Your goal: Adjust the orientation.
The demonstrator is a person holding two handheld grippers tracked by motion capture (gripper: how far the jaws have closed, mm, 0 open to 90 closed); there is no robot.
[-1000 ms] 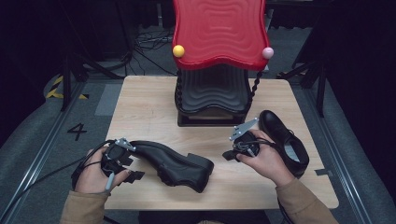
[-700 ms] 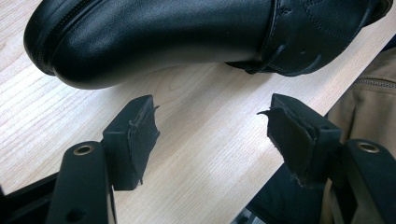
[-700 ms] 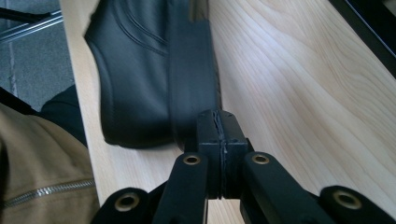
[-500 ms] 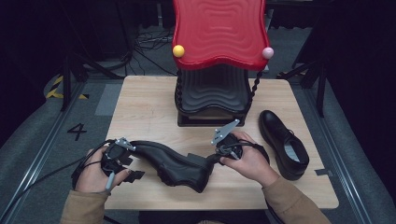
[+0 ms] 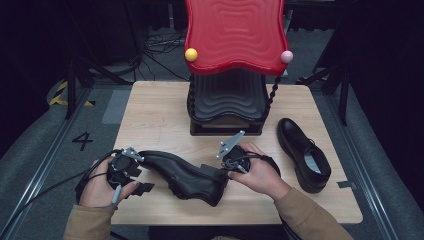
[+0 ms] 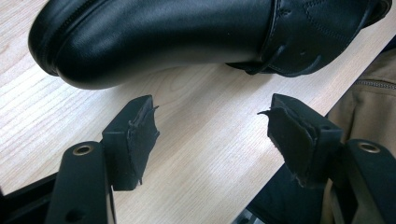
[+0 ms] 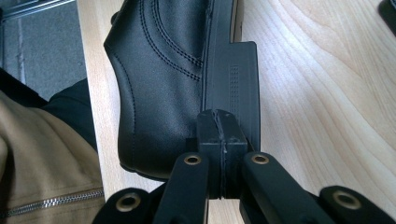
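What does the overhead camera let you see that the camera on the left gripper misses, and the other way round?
The high view takes in the whole scene: the second shoe standing upright at the right, the red wavy stand at the back with its yellow ball and pink ball, and the right gripper at the heel of the shoe lying on its side.

The left gripper view gives the close-up: the left gripper with its jaws wide apart, nothing between them, their pads frayed.

Both show that lying shoe and the wooden table.
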